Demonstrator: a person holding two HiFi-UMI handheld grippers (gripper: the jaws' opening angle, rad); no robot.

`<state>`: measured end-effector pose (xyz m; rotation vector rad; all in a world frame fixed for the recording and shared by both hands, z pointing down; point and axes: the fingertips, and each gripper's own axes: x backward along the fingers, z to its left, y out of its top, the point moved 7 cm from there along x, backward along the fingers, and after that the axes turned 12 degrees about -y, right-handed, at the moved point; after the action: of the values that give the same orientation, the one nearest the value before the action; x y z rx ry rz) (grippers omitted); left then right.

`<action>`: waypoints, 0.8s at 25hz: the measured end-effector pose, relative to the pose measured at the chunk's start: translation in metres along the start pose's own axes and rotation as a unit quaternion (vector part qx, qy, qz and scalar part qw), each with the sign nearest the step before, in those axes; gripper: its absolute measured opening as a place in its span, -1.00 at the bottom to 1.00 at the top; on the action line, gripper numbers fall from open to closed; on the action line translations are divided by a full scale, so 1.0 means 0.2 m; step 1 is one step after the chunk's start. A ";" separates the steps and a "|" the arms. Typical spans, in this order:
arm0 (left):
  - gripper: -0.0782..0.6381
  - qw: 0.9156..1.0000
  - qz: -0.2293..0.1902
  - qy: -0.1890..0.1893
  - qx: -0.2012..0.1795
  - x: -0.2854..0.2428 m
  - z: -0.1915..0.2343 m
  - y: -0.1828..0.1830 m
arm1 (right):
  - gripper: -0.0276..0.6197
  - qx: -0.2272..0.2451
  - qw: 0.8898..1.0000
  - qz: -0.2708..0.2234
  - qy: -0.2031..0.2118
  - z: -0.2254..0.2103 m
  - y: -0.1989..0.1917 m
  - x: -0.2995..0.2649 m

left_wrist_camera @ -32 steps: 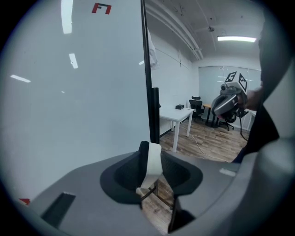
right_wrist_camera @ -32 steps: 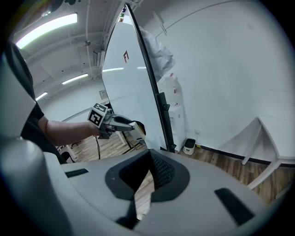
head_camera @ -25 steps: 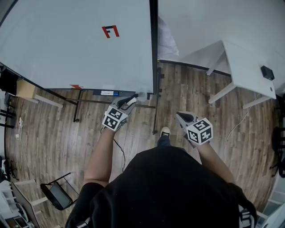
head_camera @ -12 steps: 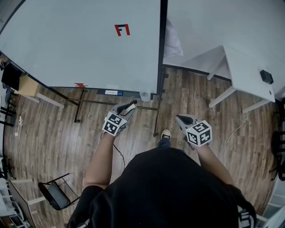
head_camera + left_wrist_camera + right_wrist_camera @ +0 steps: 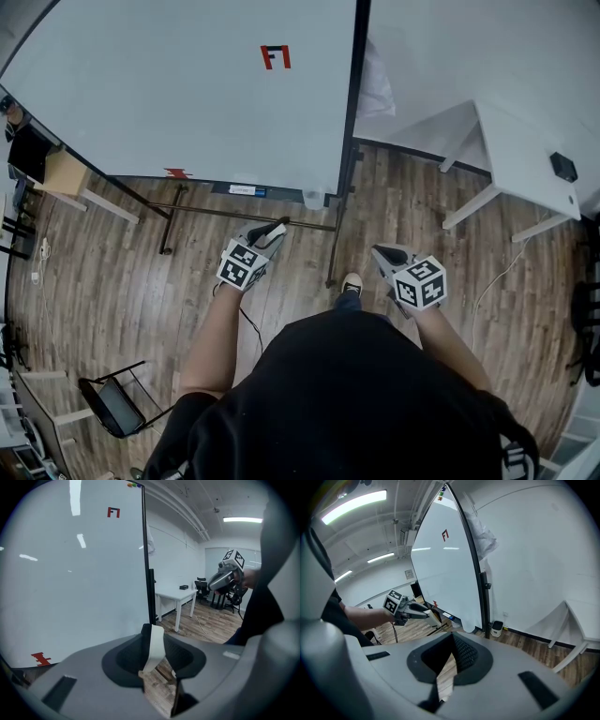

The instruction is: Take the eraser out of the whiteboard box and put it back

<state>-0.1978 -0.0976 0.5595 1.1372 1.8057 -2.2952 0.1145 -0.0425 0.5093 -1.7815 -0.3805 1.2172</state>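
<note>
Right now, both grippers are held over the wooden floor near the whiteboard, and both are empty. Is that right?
Not quite. Only the right gripper is empty, its jaws together. The left gripper view shows the left gripper shut on a thin pale piece, apparently the eraser. The rest stands: both are over the wooden floor near the whiteboard.

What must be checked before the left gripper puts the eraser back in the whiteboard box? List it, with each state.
1. Grip: left gripper shut on the eraser: ok.
2. Target: whiteboard box in sight at the lower corner of the whiteboard: ok.
3. Path from left gripper to whiteboard box free of obstacles: ok.
4. Room inside the whiteboard box: cannot tell.
5. Other side: right gripper shut, empty, held away from the whiteboard box: ok.
</note>
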 end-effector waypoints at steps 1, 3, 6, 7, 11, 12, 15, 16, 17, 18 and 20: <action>-0.38 1.000 0.000 0.001 0.001 0.01 0.00 0.00 | -0.93 0.000 1.000 0.001 0.001 0.01 -0.01 0.00; -0.38 1.000 0.001 0.001 0.004 0.01 -0.01 -0.01 | -0.93 0.000 1.000 0.002 0.002 0.02 -0.02 0.00; -0.38 1.000 -0.002 0.000 0.002 0.01 -0.01 0.00 | -0.93 -0.002 1.000 0.004 0.000 0.01 -0.03 0.01; -0.38 1.000 -0.001 -0.001 0.002 0.01 -0.01 -0.01 | -0.93 -0.003 1.000 0.004 -0.002 0.01 -0.03 0.02; -0.38 1.000 0.000 -0.005 0.001 -0.01 -0.02 -0.01 | -0.93 -0.006 1.000 0.004 -0.007 -0.02 -0.03 0.03; -0.38 1.000 0.000 -0.006 0.001 -0.02 -0.02 -0.01 | -0.93 -0.006 1.000 0.004 -0.008 -0.03 -0.03 0.03; -0.38 1.000 0.004 -0.012 -0.001 -0.04 -0.02 0.01 | -0.93 -0.005 1.000 0.005 -0.009 -0.04 -0.04 0.03; -0.38 1.000 0.004 -0.014 -0.003 -0.05 -0.01 0.02 | -0.93 -0.005 1.000 0.006 -0.010 -0.04 -0.04 0.03; -0.38 1.000 0.003 -0.016 -0.003 -0.06 -0.01 0.03 | -0.93 -0.004 1.000 0.008 -0.011 -0.05 -0.04 0.03; -0.38 1.000 0.003 -0.018 -0.004 -0.06 0.00 0.04 | -0.93 -0.003 1.000 0.009 -0.011 -0.05 -0.04 0.02; -0.38 1.000 0.003 -0.017 -0.004 -0.07 0.02 0.05 | -0.93 -0.002 1.000 0.013 -0.008 -0.05 -0.04 0.01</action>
<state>-0.1857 -0.1098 0.5586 1.0938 1.7954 -2.2861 0.1258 -0.0427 0.5152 -1.7859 -0.3692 1.2509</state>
